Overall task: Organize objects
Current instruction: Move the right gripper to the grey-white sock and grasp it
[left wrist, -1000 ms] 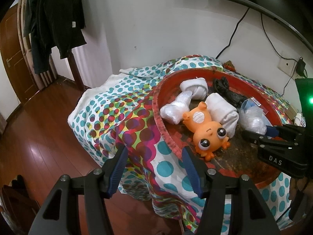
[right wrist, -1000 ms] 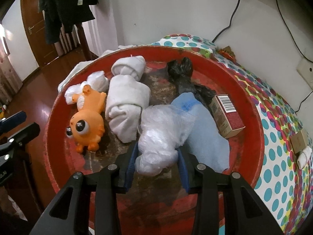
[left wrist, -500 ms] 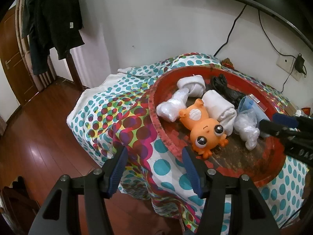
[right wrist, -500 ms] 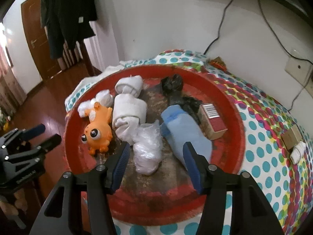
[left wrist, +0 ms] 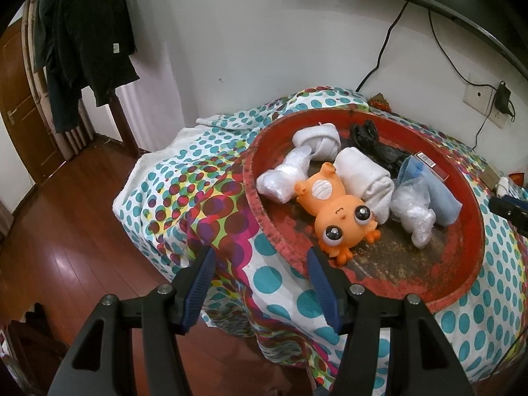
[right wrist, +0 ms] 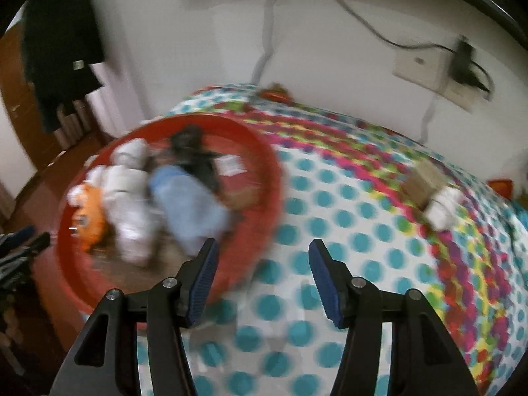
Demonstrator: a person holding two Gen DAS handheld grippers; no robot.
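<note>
A round red tray [left wrist: 250, 178] on a dotted cloth holds an orange toy [left wrist: 340, 211], a rolled white towel [left wrist: 363, 171], a knotted white cloth [left wrist: 316, 140], two clear plastic bags [left wrist: 412, 214], a blue cloth [left wrist: 439, 194], a black bag [left wrist: 373, 142] and a red box [left wrist: 429, 161]. My left gripper [left wrist: 260, 252] hangs open before the tray's near-left rim, empty. My right gripper [right wrist: 263, 245] is open and empty over the dotted cloth, just right of the tray [right wrist: 274, 178]; this view is blurred. Its tip shows at the left wrist view's right edge [left wrist: 508, 209].
A small cardboard box [right wrist: 422, 181] and a white bundle [right wrist: 442, 208] lie on the cloth [right wrist: 346, 217] to the tray's right. Cables and a wall socket [right wrist: 425, 66] run behind. Dark clothes [left wrist: 82, 33] hang at the left above a wooden floor [left wrist: 66, 231].
My right gripper let go of the clear plastic bag, which now lies in the tray, opened, and swung back and to the right off the tray. My left gripper stayed put.
</note>
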